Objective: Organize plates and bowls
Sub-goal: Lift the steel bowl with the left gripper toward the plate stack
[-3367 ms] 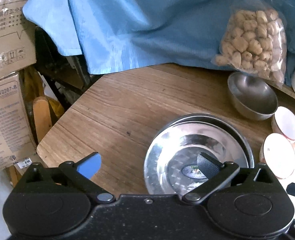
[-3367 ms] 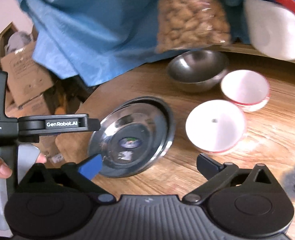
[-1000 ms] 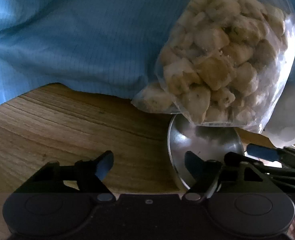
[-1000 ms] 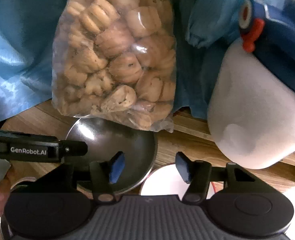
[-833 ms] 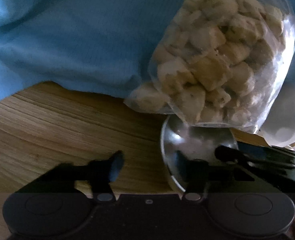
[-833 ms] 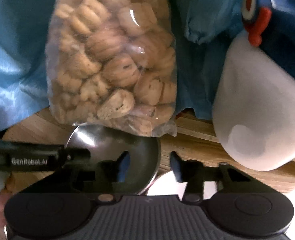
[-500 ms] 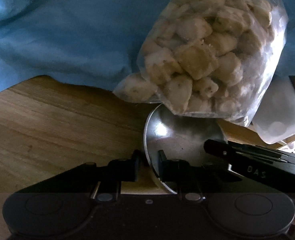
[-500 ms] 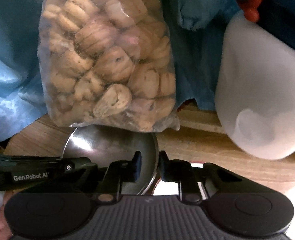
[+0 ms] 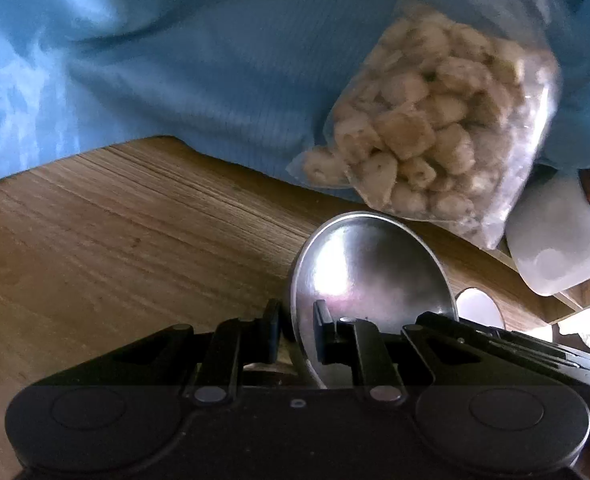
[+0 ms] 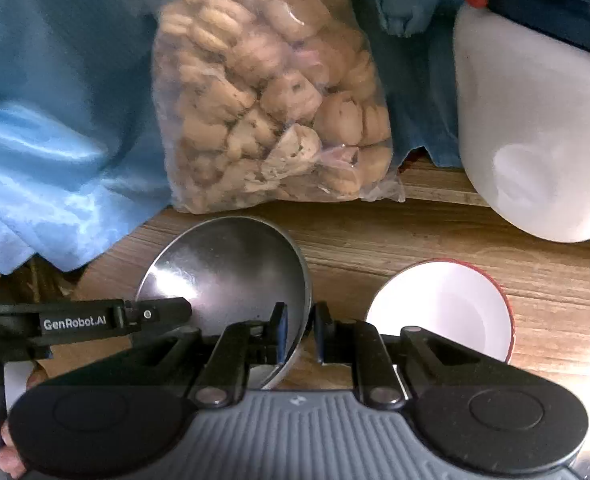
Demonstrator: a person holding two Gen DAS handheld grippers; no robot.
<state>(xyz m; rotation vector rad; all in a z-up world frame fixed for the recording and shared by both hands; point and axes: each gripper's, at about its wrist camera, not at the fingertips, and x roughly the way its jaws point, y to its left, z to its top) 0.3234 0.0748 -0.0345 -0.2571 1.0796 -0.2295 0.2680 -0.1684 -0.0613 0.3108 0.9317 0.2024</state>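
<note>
Wooden tabletop (image 9: 143,220) ran back to a draped blue cloth (image 9: 183,52) in the left wrist view, where the left gripper (image 9: 294,328) was clamped on the left rim of a steel bowl (image 9: 371,268), one finger outside the wall and one inside. A clear bag of biscuits (image 9: 427,140) leaned against the cloth just behind the bowl at the table's far edge, with a white container (image 9: 555,252) to its right and a sliver of a white bowl (image 9: 479,308) showing past the steel rim. From the right wrist view, the right gripper (image 10: 299,332) pinched the same steel bowl (image 10: 231,272) on its right rim, while the left tool (image 10: 79,322) reached in from the left. The red-rimmed white bowl (image 10: 443,308) sat just beside it on the table (image 10: 415,232), in front of the biscuits (image 10: 271,92), cloth (image 10: 55,120) and white container (image 10: 535,132).
</note>
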